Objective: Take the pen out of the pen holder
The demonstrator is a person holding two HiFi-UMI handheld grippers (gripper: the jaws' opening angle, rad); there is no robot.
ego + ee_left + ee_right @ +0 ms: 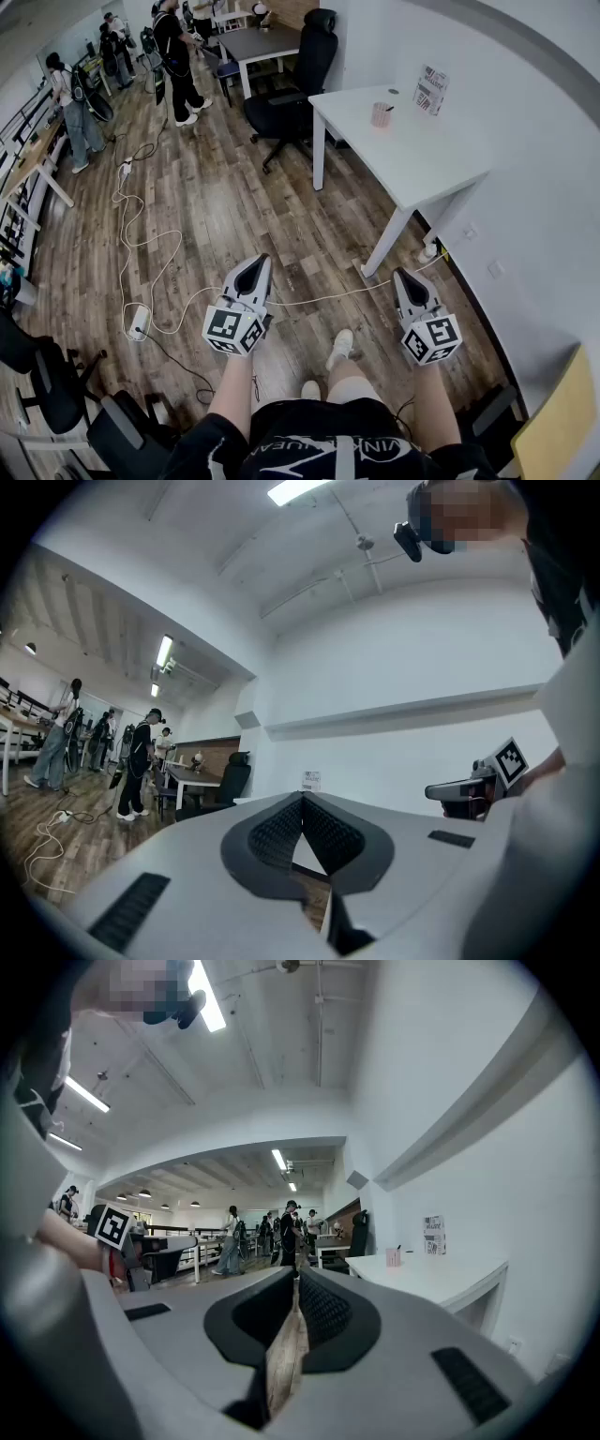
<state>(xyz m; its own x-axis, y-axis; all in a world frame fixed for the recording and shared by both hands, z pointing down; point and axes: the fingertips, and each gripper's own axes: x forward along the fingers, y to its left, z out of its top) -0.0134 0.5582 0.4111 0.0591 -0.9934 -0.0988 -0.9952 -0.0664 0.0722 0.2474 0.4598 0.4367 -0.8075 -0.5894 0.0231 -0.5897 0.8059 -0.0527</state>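
A small pink pen holder point(380, 114) with a dark pen sticking out stands on the white table point(412, 159) at the upper right, far ahead of both grippers. It also shows small and distant in the right gripper view, where the pen holder point(393, 1257) sits on the table's top point(441, 1279). My left gripper point(255, 266) and right gripper point(405, 277) are held side by side over the wooden floor, well short of the table. The left gripper's jaws point(302, 800) meet at the tip with nothing in them. My right gripper point(296, 1275) is likewise shut and empty.
A printed sign card point(430, 90) stands at the table's far edge by the white wall. A black office chair point(292, 89) sits left of the table. White cables and a power strip point(139, 322) lie on the floor. Several people point(178, 56) stand far back left.
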